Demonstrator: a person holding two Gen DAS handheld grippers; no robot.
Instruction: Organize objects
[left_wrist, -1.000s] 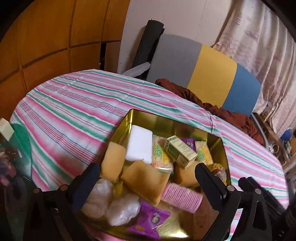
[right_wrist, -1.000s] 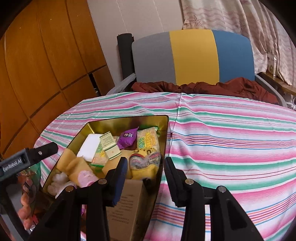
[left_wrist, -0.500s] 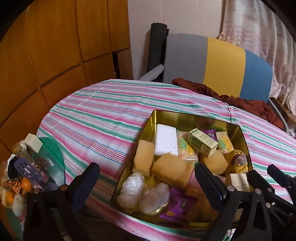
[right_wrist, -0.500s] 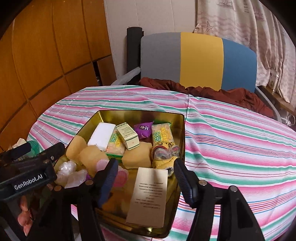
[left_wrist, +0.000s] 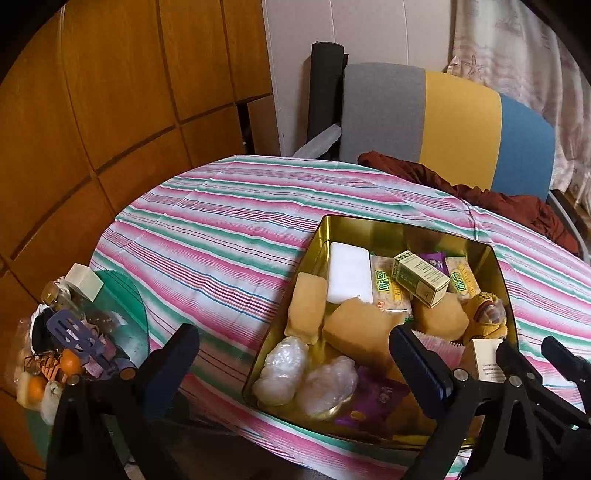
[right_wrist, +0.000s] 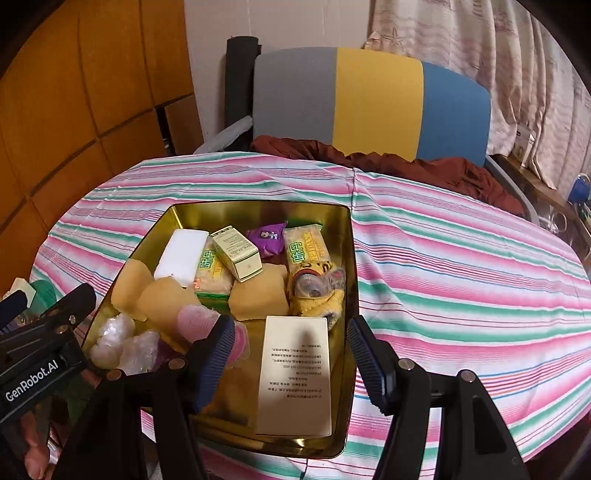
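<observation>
A gold tin tray (left_wrist: 314, 251) (right_wrist: 351, 258) sits on the striped tablecloth near its front edge. It holds a white block (left_wrist: 349, 271) (right_wrist: 181, 254), a small green-and-cream box (left_wrist: 421, 277) (right_wrist: 238, 253), purple snack packets (right_wrist: 266, 236), yellow sponges (left_wrist: 358, 328), clear plastic-wrapped lumps (left_wrist: 282, 369), a pink ribbed piece (right_wrist: 195, 321) and a cream printed box (right_wrist: 295, 373). My left gripper (left_wrist: 291, 365) is open and empty, above the tray's near left corner. My right gripper (right_wrist: 288, 354) is open and empty, its fingers either side of the cream box but above it.
A small green glass side table (left_wrist: 122, 295) at the left carries jars, a purple hair clip and small oranges. A grey, yellow and blue chair (right_wrist: 369, 103) with a brown cloth stands behind the table. Wood panelling fills the left; curtains hang at the right.
Both grippers have pulled back and up from the tray, so more of the table and the side table shows. The cream box now lies in the tray, free of the right gripper.
</observation>
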